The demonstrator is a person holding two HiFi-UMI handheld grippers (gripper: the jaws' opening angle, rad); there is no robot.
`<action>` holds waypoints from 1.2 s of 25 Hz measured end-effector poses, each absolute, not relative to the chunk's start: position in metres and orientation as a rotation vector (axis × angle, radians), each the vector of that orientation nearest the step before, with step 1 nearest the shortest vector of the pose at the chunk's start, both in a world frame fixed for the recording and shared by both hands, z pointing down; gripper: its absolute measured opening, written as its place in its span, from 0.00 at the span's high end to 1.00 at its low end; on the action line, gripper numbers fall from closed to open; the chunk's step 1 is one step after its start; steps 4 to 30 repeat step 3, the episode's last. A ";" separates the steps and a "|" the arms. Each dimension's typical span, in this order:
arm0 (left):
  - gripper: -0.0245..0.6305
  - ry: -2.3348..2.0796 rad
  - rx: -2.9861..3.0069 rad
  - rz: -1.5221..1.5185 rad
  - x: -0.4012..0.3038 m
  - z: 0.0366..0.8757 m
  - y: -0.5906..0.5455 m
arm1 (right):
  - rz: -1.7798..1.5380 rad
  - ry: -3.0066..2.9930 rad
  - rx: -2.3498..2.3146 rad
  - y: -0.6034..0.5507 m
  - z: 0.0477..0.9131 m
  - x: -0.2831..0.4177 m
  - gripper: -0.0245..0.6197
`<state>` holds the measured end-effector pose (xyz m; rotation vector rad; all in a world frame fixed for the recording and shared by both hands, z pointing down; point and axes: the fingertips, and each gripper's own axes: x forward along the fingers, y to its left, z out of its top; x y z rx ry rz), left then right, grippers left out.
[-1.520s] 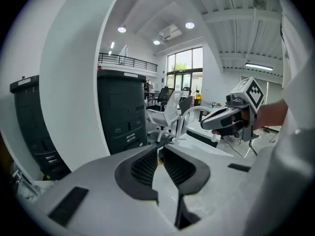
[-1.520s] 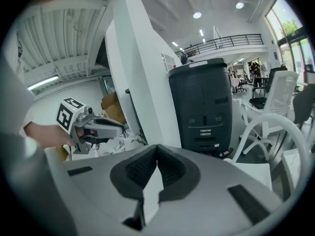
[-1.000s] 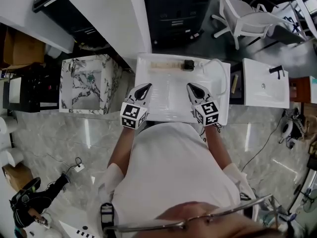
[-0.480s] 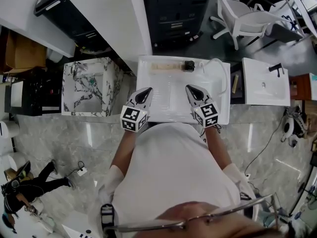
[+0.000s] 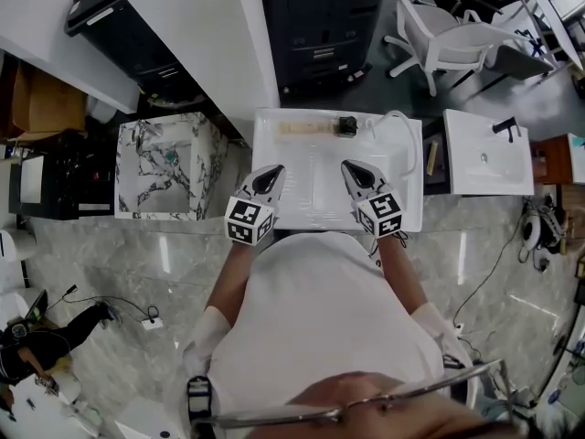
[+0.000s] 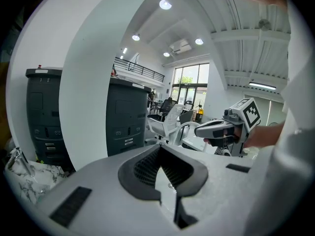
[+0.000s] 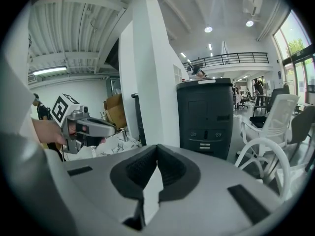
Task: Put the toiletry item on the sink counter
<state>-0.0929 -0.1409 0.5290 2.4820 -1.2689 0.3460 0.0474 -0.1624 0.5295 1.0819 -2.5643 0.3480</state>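
The jaws of the left gripper [image 5: 272, 171] and of the right gripper [image 5: 349, 166] are seen clenched together, with nothing grasped between them. Both are held over the white rectangular sink counter [image 5: 315, 195]. Along its back edge a pale beige oblong item [image 5: 306, 128] and a small black object [image 5: 347, 124] are laid just beside each other, well apart from both grippers. Which one is the toiletry item cannot be told.

Ceiling lights [image 6: 165, 4] keep your room bright and even; the windows [image 6: 189, 82] blow out with daylight. The polished floor [image 5: 164, 254] shows pale streaks, the white table [image 5: 315, 186] nearly washes out, and both gripper views bend hard, black at the corners.
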 end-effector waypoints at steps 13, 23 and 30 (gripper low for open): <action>0.96 -1.269 2.485 0.342 -0.093 0.527 -0.139 | 0.352 -2.572 1.083 -0.161 0.526 0.046 0.95; 0.96 -1.269 2.485 0.342 -0.093 0.527 -0.139 | 0.352 -2.572 1.083 -0.161 0.526 0.046 0.95; 0.96 -1.269 2.485 0.342 -0.093 0.527 -0.139 | 0.352 -2.572 1.083 -0.161 0.526 0.046 0.95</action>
